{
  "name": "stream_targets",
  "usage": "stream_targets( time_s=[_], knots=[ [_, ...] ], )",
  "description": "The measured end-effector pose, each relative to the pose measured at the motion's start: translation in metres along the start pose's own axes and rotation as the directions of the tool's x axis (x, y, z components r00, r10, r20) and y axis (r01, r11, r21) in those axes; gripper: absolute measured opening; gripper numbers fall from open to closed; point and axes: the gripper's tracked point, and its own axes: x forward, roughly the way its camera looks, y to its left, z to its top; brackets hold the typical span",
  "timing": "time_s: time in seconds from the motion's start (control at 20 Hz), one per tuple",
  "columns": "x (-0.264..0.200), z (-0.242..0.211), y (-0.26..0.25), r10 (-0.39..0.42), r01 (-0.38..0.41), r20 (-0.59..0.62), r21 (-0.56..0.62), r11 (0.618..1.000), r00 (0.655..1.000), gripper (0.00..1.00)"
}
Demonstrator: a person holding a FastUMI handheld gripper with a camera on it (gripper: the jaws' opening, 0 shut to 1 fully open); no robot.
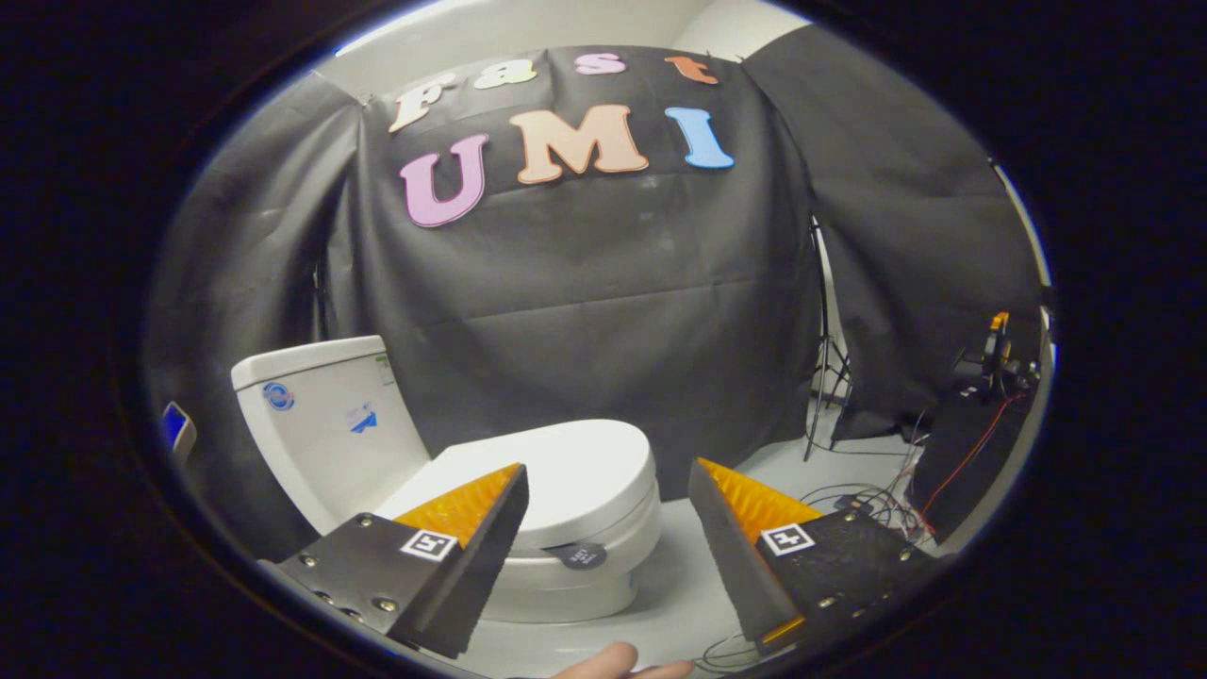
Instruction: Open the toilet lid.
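Note:
A white toilet stands on the floor just ahead of my fingers, to the left. Its lid [575,471] lies flat and closed over the bowl [585,566], and the tank [325,415] rises behind it at the left. My gripper [608,481] is open, its fingers spread wide with nothing between them. The left finger [490,528] overlaps the lid's near left part in the view; whether it touches I cannot tell. The right finger hangs over bare floor beside the bowl.
Black cloth walls close in the booth behind the toilet. A light stand [825,368] and loose cables [868,495] sit on the pale floor at the right, near a dark box [962,462]. A person's fingertip [613,660] shows below the fingers.

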Motion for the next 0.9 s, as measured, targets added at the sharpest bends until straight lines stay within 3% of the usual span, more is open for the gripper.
stream_targets(
  time_s=[0.5, 0.9],
  knots=[
    [0.046, -0.038, 0.018, 0.026, -0.035, 0.032, 0.298, 0.954, 0.999, 0.99],
    [0.059, -0.121, 0.003, -0.035, 0.068, -0.071, 0.544, 0.837, 0.997, 0.99]
  ],
)
